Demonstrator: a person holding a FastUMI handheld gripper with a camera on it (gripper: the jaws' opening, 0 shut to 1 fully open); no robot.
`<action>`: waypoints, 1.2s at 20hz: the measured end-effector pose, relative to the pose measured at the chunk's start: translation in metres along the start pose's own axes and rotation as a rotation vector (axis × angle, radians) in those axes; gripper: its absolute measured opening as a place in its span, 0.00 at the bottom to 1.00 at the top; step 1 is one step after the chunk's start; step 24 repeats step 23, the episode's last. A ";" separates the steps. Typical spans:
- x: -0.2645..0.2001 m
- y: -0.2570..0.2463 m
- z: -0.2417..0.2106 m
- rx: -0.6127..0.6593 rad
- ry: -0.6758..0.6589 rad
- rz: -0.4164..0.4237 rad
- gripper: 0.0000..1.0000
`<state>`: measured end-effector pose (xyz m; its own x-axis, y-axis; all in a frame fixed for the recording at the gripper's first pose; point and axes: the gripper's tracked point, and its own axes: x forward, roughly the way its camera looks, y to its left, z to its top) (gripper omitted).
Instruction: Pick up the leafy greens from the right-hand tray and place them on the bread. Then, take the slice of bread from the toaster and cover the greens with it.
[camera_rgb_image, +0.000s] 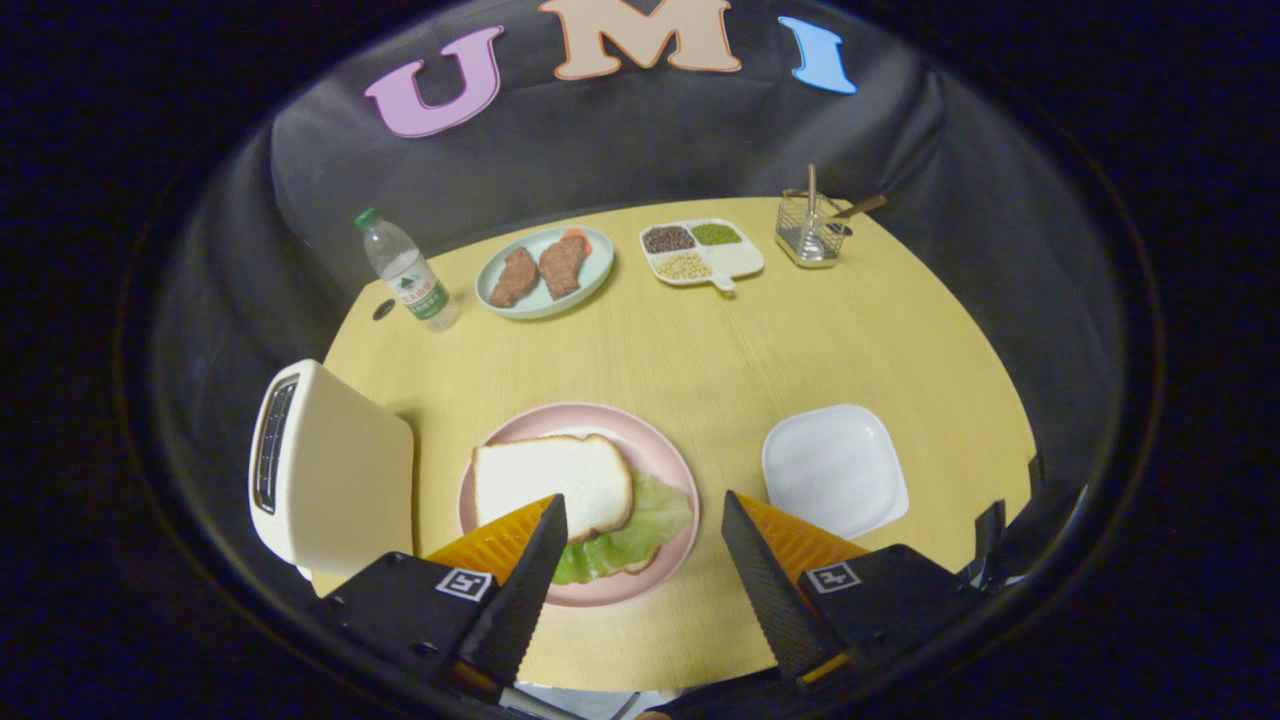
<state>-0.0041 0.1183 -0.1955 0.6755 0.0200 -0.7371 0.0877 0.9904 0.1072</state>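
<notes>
Claw (640, 540) agape, sandwich (570, 500) just ahead

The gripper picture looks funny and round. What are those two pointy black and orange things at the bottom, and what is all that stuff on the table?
Those two pointy things are the fingers of a gripper, a grabbing tool that a person holds in a hand. A camera rides on it and looks forward along the fingers, and its lens bends the picture round. The fingers are spread apart and hold nothing.

Just ahead of them, on the yellow table, sits a pink plate with a sandwich: a bread slice on top and green lettuce peeking out under it. A cream toaster stands to one side, an empty white tray to the other. Farther back are a water bottle, a plate of meat, a divided dish of beans and a wire basket.
</notes>
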 end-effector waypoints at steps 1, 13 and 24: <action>-0.002 0.000 0.012 0.000 -0.041 0.023 0.97; -0.081 -0.041 0.166 -0.062 -0.662 0.118 0.96; -0.143 -0.056 0.188 -0.136 -0.837 0.092 0.96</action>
